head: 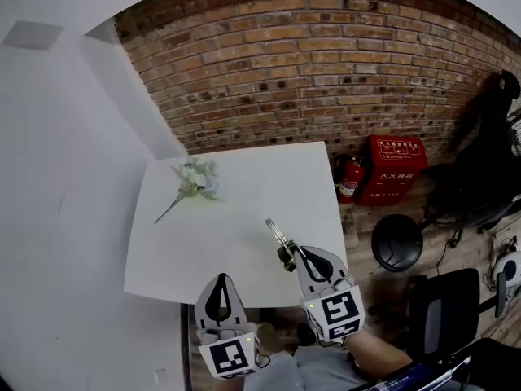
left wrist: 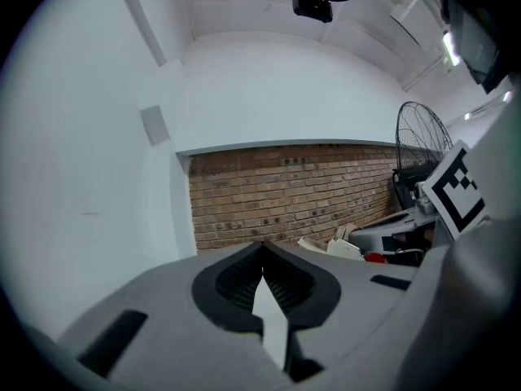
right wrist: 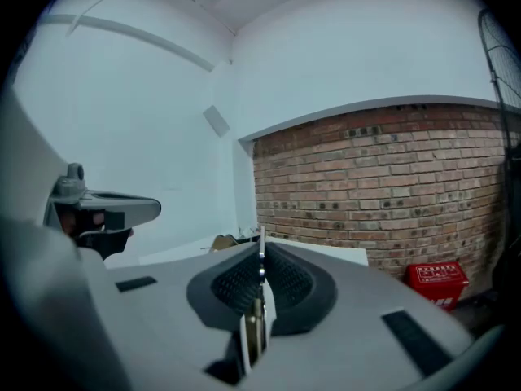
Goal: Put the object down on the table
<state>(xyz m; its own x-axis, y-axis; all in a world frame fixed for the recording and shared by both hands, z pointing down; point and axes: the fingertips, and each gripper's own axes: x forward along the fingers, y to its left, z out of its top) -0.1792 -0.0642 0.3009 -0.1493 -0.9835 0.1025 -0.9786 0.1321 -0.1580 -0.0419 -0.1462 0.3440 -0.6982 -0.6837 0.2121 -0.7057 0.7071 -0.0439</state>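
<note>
My right gripper (head: 291,255) hovers over the near right part of the white table (head: 244,202), shut on a thin metal object (head: 277,232) that sticks out past its tips toward the table's middle. In the right gripper view the object (right wrist: 260,255) stands edge-on between the closed pads, with a brass-coloured part lower down. My left gripper (head: 221,278) is at the table's near edge, shut with nothing in it. Its tips (left wrist: 262,247) meet in the left gripper view. An artificial flower sprig (head: 195,182) lies on the table's far left.
A brick wall (head: 326,63) runs behind the table. To the right of the table are a red fire extinguisher (head: 350,177), a red box (head: 395,169), a black round stool (head: 396,241) and a black chair (head: 444,300). A white wall (head: 57,177) borders the table's left.
</note>
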